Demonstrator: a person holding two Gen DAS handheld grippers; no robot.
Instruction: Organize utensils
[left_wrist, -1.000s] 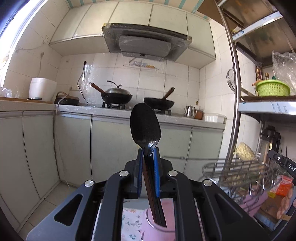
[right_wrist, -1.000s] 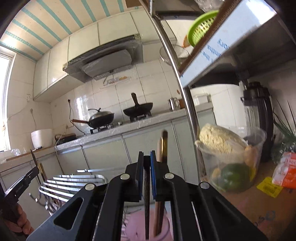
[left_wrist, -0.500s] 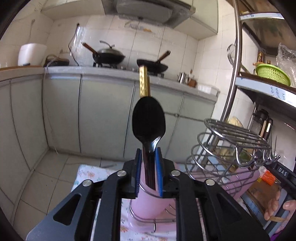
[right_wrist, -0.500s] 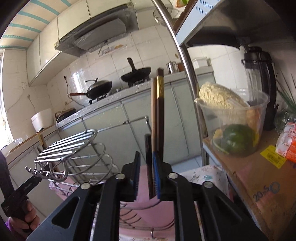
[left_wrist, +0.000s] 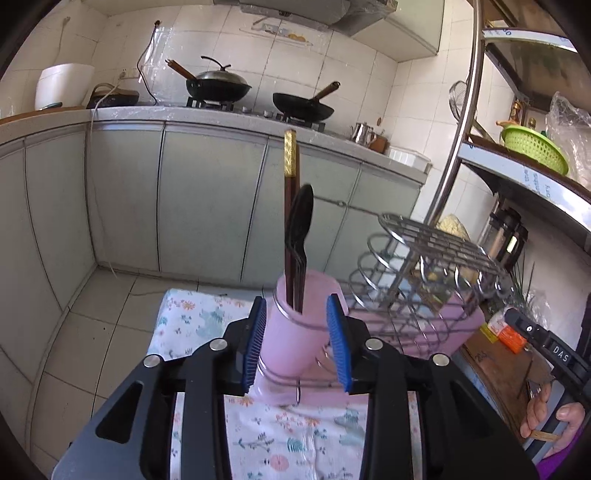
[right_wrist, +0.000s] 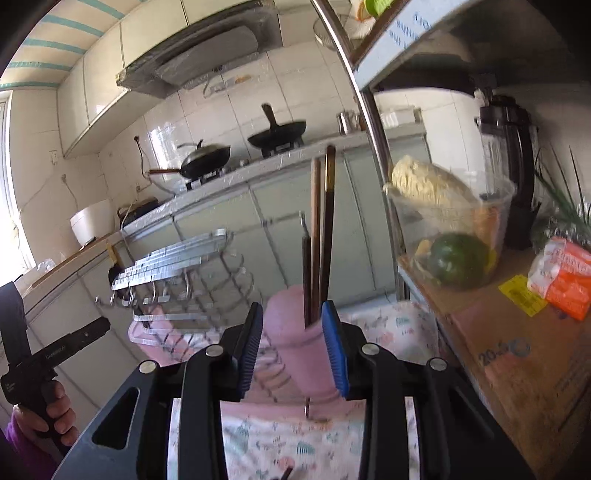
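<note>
A pink utensil cup (left_wrist: 295, 336) stands in a wire ring at the end of a dish rack (left_wrist: 424, 258). A black spoon (left_wrist: 300, 221) and brown chopsticks (left_wrist: 290, 173) stand upright in it. My left gripper (left_wrist: 297, 347) is open and empty, its blue pads on either side of the cup. In the right wrist view the same cup (right_wrist: 299, 339) holds the chopsticks (right_wrist: 321, 229) and a dark utensil (right_wrist: 306, 273). My right gripper (right_wrist: 293, 347) is open and empty, just in front of the cup.
The rack sits on a table with a floral cloth (left_wrist: 192, 321). A cardboard box (right_wrist: 517, 354) with a plastic tub of food (right_wrist: 450, 236) stands to the right under a metal shelf pole (right_wrist: 373, 122). Kitchen cabinets and woks line the far counter.
Both grippers opened and let go. The spoon and the dark utensil now stand in the pink cup. Both grippers drew back from the cup.
</note>
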